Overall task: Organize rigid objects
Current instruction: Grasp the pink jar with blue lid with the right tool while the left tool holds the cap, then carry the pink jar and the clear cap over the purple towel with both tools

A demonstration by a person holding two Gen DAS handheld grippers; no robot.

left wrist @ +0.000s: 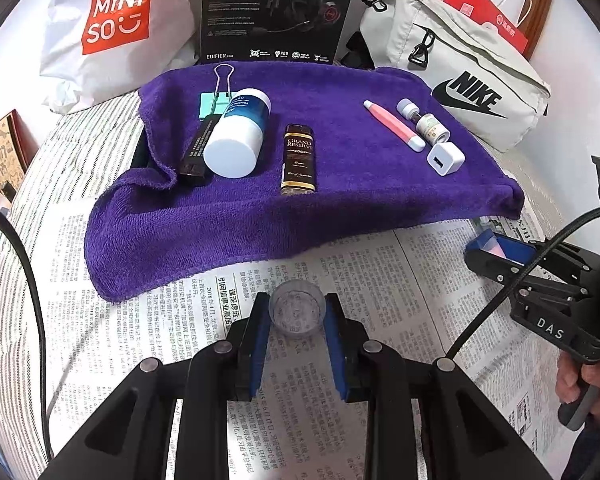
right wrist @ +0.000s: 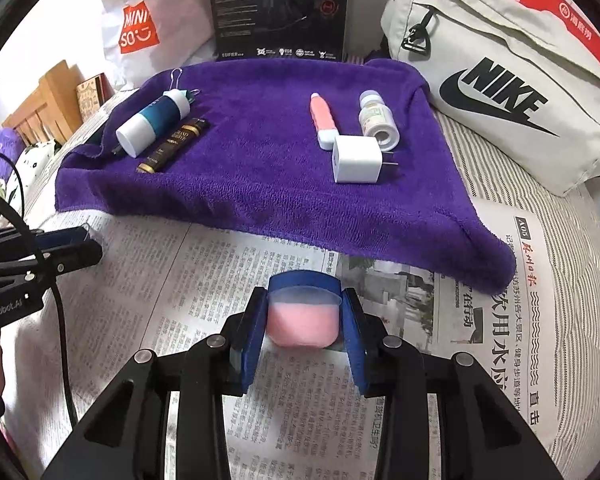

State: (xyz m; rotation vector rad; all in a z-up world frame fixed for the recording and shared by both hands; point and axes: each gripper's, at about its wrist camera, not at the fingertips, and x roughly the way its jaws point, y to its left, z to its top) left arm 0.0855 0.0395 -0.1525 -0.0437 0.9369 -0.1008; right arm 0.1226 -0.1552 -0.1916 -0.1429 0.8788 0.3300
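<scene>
My left gripper (left wrist: 296, 312) is shut on a small clear plastic cup (left wrist: 296, 307), held above the newspaper in front of the purple towel (left wrist: 339, 200). My right gripper (right wrist: 303, 320) is shut on a pink case with a frosted lid (right wrist: 302, 320); it also shows in the left wrist view (left wrist: 499, 248) at the right. On the towel lie a white-and-blue bottle (left wrist: 240, 132), a black stick (left wrist: 198, 148), a mint binder clip (left wrist: 216, 100), a brown Grand Reserve bottle (left wrist: 298, 160), a pink pen-like tube (left wrist: 393, 125), a small vial (left wrist: 423, 122) and a white charger plug (left wrist: 445, 159).
Newspaper (left wrist: 220, 340) covers a striped bed surface. Behind the towel stand a Miniso bag (left wrist: 116, 20), a black Edifier box (left wrist: 276, 8), a grey Nike bag (left wrist: 467, 76) and a red bag (left wrist: 487, 16). A black cable (left wrist: 20, 264) runs along the left.
</scene>
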